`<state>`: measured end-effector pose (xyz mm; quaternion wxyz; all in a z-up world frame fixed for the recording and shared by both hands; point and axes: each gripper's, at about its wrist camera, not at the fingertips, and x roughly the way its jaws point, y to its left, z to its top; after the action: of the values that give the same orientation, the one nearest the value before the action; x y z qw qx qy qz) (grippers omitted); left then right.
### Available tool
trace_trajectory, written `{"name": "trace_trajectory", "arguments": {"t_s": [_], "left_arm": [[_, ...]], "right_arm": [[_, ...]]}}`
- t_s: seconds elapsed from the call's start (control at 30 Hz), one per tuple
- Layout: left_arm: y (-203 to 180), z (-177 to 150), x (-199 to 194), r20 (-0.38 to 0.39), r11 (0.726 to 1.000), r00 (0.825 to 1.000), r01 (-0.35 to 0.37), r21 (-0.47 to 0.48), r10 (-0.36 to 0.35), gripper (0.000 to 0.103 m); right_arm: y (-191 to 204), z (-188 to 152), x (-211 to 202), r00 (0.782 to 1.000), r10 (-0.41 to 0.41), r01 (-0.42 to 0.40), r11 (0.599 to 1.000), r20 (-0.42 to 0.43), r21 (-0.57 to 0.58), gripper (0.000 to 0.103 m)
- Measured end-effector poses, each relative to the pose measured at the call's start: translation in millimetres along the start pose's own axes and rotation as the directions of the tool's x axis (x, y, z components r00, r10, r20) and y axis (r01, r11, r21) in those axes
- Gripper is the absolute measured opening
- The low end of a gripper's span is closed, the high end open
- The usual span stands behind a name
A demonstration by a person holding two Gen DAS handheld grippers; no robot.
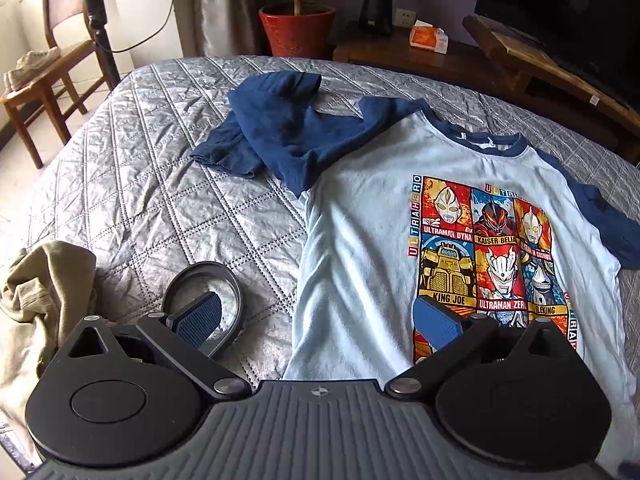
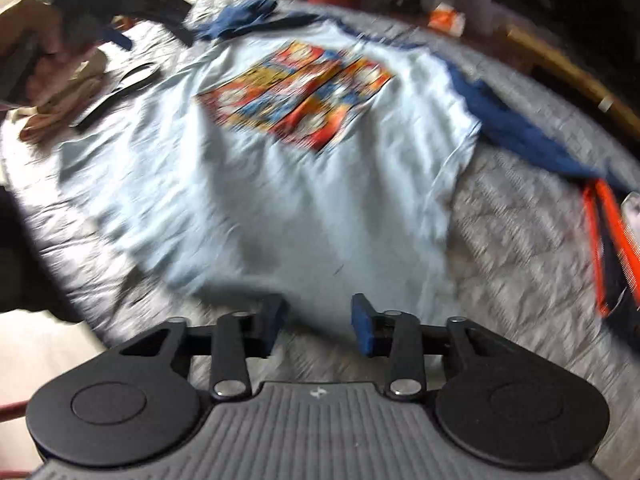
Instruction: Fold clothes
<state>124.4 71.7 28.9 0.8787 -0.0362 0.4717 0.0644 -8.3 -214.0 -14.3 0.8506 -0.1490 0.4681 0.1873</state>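
A light blue T-shirt (image 1: 360,240) with navy sleeves and a bright Ultraman print (image 1: 484,252) lies face up on the grey quilted bed (image 1: 160,160). Its left sleeve (image 1: 280,128) is crumpled; the right one (image 1: 600,216) lies flat. My left gripper (image 1: 318,320) is wide open and empty above the shirt's lower left part. In the blurred right wrist view the shirt (image 2: 280,184) lies ahead. My right gripper (image 2: 318,330) is open and empty just above the shirt's bottom hem. The left gripper, held in a hand (image 2: 92,12), shows at the upper left.
An olive garment (image 1: 36,304) lies at the bed's left edge, beside a dark ring-shaped object (image 1: 236,300). An orange and navy item (image 2: 608,248) lies on the bed's right side. A wooden chair (image 1: 44,76), red pot (image 1: 298,28) and wooden TV stand (image 1: 532,64) stand beyond the bed.
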Motion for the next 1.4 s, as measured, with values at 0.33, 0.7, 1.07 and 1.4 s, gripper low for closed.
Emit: {"name": "trace_trajectory", "arguments": {"t_s": [0.33,0.7,1.07,1.4], "left_arm": [[-3.2,-0.9,1.8,-0.007,1.000,1.000,0.006,0.010,-0.006,0.103],[-4.5,-2.9,3.2,-0.009,1.000,1.000,0.001,0.023,0.000,0.103],[-4.2,-1.9,2.2,-0.007,1.000,1.000,0.009,0.020,-0.009,0.103],[-1.7,0.6,0.4,0.005,1.000,1.000,0.002,0.023,-0.002,0.103]], "right_arm": [[-22.4,13.6,-18.5,0.987,-0.027,-0.013,0.970,0.161,0.242,0.037],[22.8,18.7,16.0,0.999,0.029,-0.031,0.991,-0.017,-0.127,0.032],[20.5,17.9,18.7,0.979,0.137,-0.158,0.978,-0.148,-0.138,0.003],[5.3,34.8,-15.3,0.961,0.261,-0.268,0.961,-0.092,-0.072,0.025]]}}
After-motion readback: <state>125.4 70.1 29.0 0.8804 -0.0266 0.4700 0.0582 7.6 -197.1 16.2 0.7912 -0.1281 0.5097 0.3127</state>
